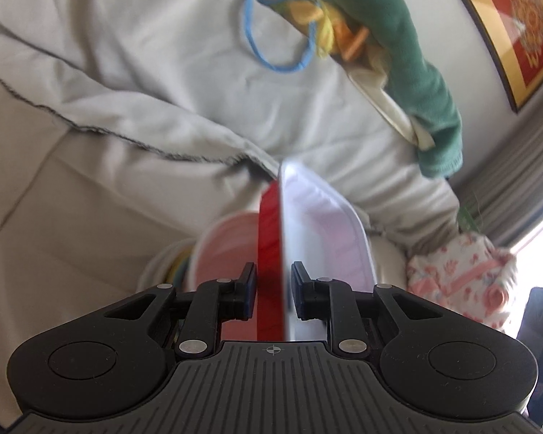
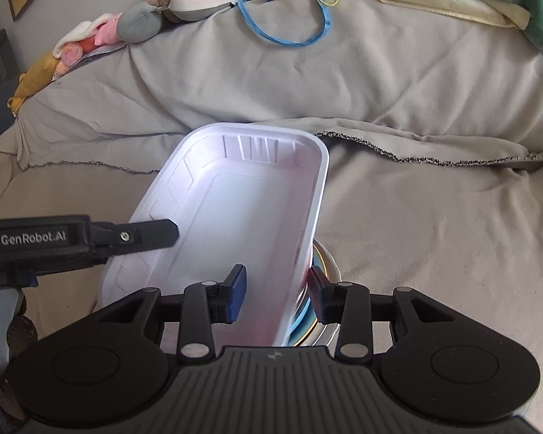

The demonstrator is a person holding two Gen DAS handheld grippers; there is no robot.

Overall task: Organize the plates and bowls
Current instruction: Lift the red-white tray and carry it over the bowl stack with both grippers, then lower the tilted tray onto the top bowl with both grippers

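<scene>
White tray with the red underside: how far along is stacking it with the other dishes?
Done: a stack of plates sits on the sofa cover. In hand: both tools, left and right, grip the white tray above that stack. Left: lowering it and releasing. Other dishes aren't visible.

Open grey sofa cover (image 2: 434, 217) is left free to the right of the white tray (image 2: 235, 217) and beyond it. The tray's left side is blocked by the left gripper (image 2: 152, 235); stacked plates (image 2: 322, 264) crowd beneath it.
</scene>
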